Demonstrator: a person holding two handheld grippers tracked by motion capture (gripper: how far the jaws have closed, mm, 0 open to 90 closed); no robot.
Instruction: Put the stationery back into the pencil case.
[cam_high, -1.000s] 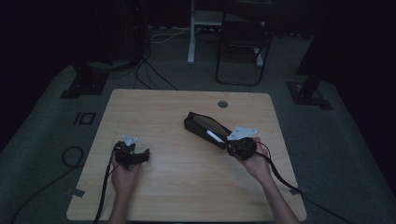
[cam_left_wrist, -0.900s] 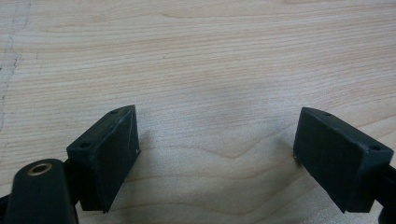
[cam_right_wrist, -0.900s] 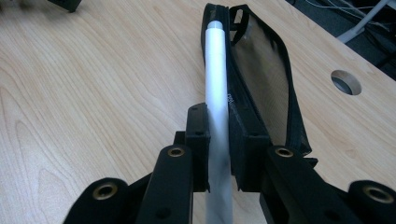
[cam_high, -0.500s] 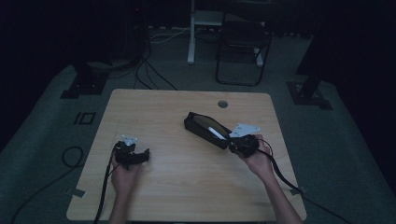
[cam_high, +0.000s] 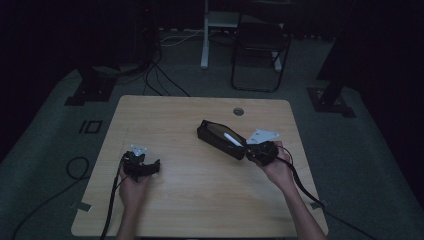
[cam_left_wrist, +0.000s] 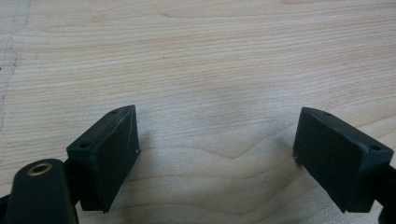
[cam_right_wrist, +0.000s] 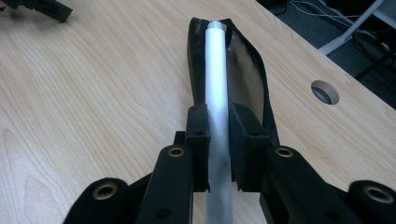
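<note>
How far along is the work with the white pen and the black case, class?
Done: the right tongs are shut on the white pen. In hand: the pen's far end sits in the open mouth of the black case, which lies on the table. Left: probably pushing the pen fully in, letting go and closing the case. The left tongs are open above bare wood, holding nothing.

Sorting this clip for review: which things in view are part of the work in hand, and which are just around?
In hand:
white tube, clamped in the right gripper
black pouch it lies over
left gripper, open on the table

Just around:
folding chair
floor cables
</note>
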